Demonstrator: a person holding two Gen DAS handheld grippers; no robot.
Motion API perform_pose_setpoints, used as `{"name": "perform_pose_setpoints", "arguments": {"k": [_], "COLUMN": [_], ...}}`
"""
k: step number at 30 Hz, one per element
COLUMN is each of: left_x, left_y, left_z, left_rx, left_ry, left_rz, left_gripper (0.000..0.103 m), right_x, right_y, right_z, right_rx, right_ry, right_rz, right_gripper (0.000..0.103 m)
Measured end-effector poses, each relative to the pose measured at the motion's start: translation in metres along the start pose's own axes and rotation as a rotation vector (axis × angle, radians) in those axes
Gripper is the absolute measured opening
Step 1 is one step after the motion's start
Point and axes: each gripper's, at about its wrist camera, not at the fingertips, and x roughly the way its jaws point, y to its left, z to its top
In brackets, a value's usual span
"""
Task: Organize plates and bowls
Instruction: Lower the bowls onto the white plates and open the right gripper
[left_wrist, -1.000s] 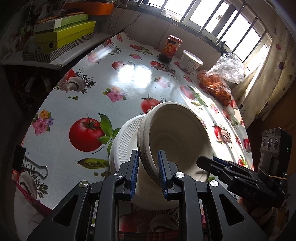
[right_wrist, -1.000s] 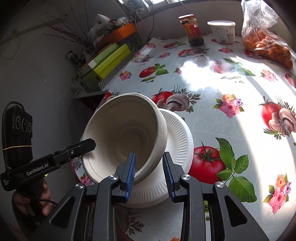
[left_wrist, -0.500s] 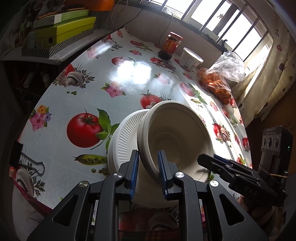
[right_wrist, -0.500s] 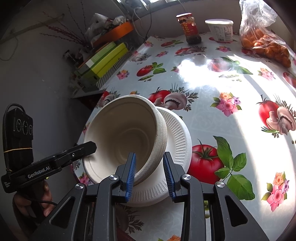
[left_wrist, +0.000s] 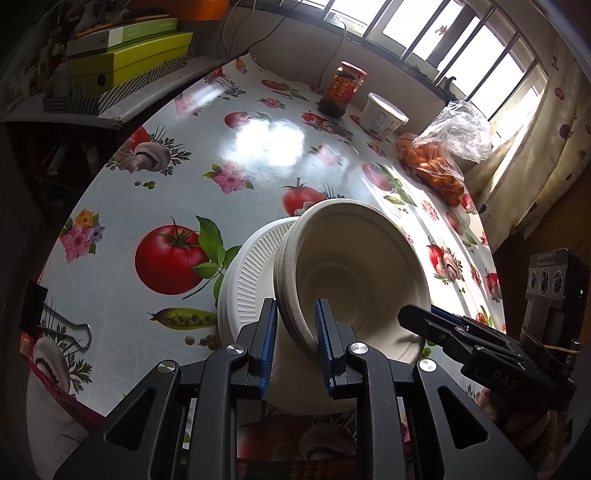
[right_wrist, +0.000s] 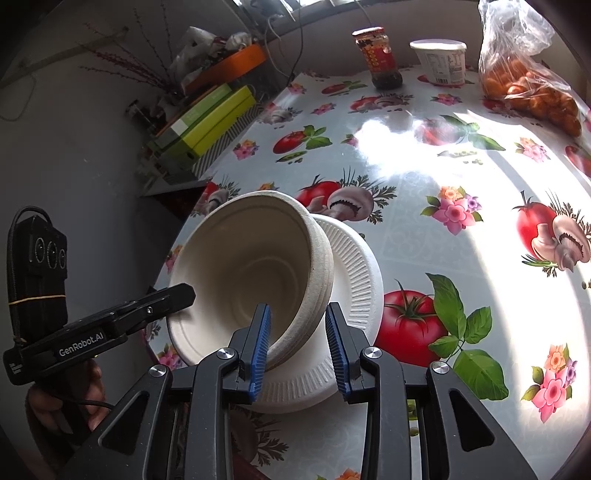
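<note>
A stack of off-white paper bowls hangs tilted over a stack of ribbed white paper plates near the table's front edge. My left gripper is shut on the left rim of the bowl stack, one blue pad inside and one outside. In the right wrist view my right gripper clamps the opposite rim of the same bowls, above the plates. Each gripper shows in the other's view: the right gripper and the left gripper both reach the bowls' rim.
A red-labelled jar, a white tub and a bag of orange fruit stand at the table's far side by the window. Green boxes lie on a shelf to the left. A binder clip grips the tablecloth edge.
</note>
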Motion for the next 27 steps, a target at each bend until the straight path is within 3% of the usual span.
{"name": "perform_pose_setpoints", "arguments": {"k": [10, 13, 15, 27], "left_x": [0.0, 0.0, -0.001, -0.009], "left_y": [0.003, 0.003, 0.003, -0.003], "left_z": [0.0, -0.001, -0.001, -0.004], "left_rx": [0.005, 0.0, 0.0, 0.013], "left_ry": [-0.007, -0.009, -0.014, -0.047], "left_rz": [-0.009, -0.018, -0.021, 0.0], "left_gripper": [0.023, 0.036, 0.039, 0.039], "right_x": [-0.004, -0.005, -0.006, -0.013], "right_y": [0.0, -0.001, -0.001, 0.001], "right_z": [0.001, 0.001, 0.0, -0.003], "right_rx": [0.003, 0.007, 0.009, -0.013], "right_ry": [-0.017, -0.022, -0.025, -0.066], "right_rz": [0.0, 0.001, 0.002, -0.001], "right_gripper": [0.042, 0.044, 0.046, 0.051]}}
